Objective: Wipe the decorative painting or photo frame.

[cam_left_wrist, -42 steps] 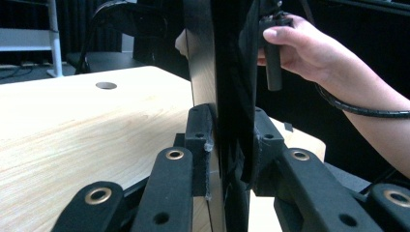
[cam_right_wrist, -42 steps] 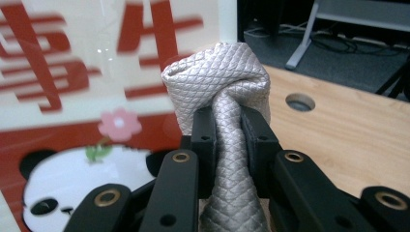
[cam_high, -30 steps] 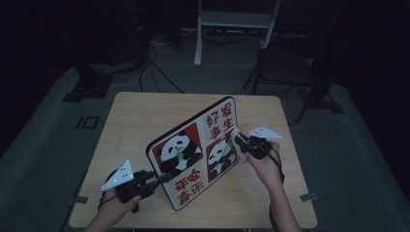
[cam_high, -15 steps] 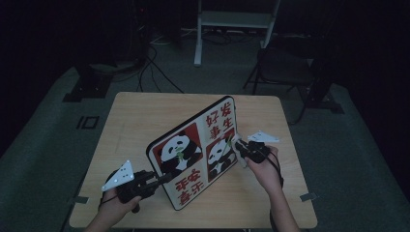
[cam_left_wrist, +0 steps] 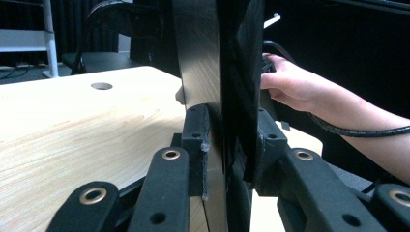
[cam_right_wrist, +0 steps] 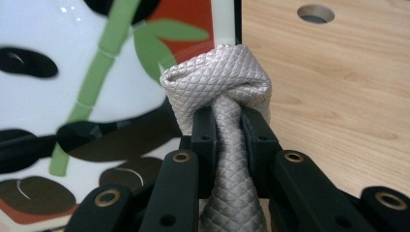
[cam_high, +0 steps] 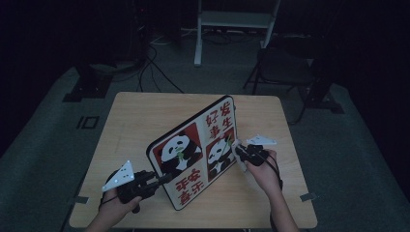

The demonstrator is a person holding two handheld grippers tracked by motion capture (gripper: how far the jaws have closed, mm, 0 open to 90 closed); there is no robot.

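Observation:
A framed picture board (cam_high: 193, 150) with pandas and red characters stands on edge on the wooden table (cam_high: 135, 116), its face toward the person. My left gripper (cam_high: 162, 180) is shut on the board's near lower edge. In the left gripper view both pads (cam_left_wrist: 196, 130) press the black board (cam_left_wrist: 227, 72) from either side. My right gripper (cam_high: 238, 151) is shut on a bunched grey quilted cloth (cam_right_wrist: 217, 72). The cloth rests against the board's glossy face (cam_right_wrist: 96, 72) near its right border, on the panda with bamboo. The right hand (cam_left_wrist: 290, 87) shows beyond the board.
A dark chair (cam_high: 285, 63) and a white stand (cam_high: 232, 19) are behind the table, with cables (cam_high: 154, 63) on the floor. The tabletop has round holes (cam_left_wrist: 101, 86) (cam_right_wrist: 315, 13). Bare wood lies to the left of the board and behind it.
The right hand has slid the cloth a little down the board's face. The left gripper and the board have stayed put.

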